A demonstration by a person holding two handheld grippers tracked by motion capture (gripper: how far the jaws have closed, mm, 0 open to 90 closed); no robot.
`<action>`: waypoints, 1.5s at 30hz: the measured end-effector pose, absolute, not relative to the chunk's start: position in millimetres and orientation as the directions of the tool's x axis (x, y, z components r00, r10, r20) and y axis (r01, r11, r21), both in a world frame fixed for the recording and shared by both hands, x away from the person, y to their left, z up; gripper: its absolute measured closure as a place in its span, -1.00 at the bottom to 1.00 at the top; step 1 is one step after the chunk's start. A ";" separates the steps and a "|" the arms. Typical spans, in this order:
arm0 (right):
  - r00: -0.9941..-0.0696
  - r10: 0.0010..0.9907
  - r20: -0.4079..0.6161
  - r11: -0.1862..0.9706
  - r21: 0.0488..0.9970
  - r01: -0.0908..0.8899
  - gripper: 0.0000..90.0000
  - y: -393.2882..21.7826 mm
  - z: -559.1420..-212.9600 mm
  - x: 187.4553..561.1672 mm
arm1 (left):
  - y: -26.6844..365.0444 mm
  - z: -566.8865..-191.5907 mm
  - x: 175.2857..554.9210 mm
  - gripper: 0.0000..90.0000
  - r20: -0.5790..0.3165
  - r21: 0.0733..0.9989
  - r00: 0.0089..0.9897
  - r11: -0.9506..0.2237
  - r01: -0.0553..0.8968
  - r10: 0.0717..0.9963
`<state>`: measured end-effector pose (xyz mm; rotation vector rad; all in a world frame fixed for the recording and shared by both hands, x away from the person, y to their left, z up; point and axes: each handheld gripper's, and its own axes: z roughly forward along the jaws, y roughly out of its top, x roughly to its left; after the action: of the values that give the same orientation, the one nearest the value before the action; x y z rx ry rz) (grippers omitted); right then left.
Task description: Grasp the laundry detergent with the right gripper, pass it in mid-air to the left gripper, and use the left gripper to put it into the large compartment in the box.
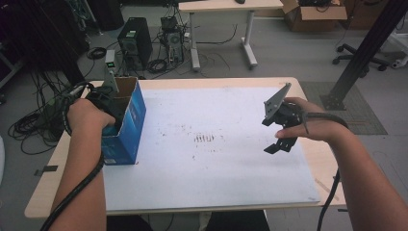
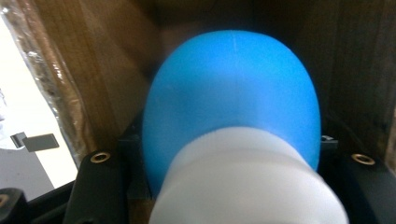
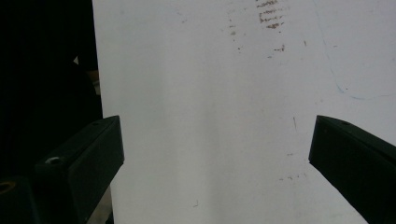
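Note:
A blue cardboard box (image 1: 126,130) stands open-topped at the left side of the white mat (image 1: 211,163). My left gripper (image 1: 105,102) reaches into the top of that box. In the left gripper view, my left gripper (image 2: 231,161) is shut on a rounded blue object with a white base (image 2: 233,93), with the box's brown inner walls (image 2: 93,70) around it. Over the mat's right side, my right gripper (image 1: 279,143) hangs open, its jaws pointing down and left. In its own view my right gripper (image 3: 215,154) has only the white mat (image 3: 210,93) between its jaws.
The mat carries faint brown smudges (image 1: 204,138) near its middle. The wooden table's edge (image 1: 48,187) shows left of the mat. Beyond the table are computer towers (image 1: 134,41), cables, another table's legs (image 1: 195,43) and a black post (image 1: 361,53) at right.

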<state>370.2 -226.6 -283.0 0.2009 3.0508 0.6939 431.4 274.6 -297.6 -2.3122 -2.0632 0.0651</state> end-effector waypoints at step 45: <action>-0.990 0.135 0.025 0.880 0.456 0.132 -0.93 -236.7 -284.8 367.7 | 267.3 -271.5 423.8 -0.41 0.021 -0.037 0.097 -0.096 0.995 0.995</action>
<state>367.7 -236.7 -284.8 0.2157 3.0385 0.7353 423.8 267.3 -271.5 -2.2952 -2.0838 0.0143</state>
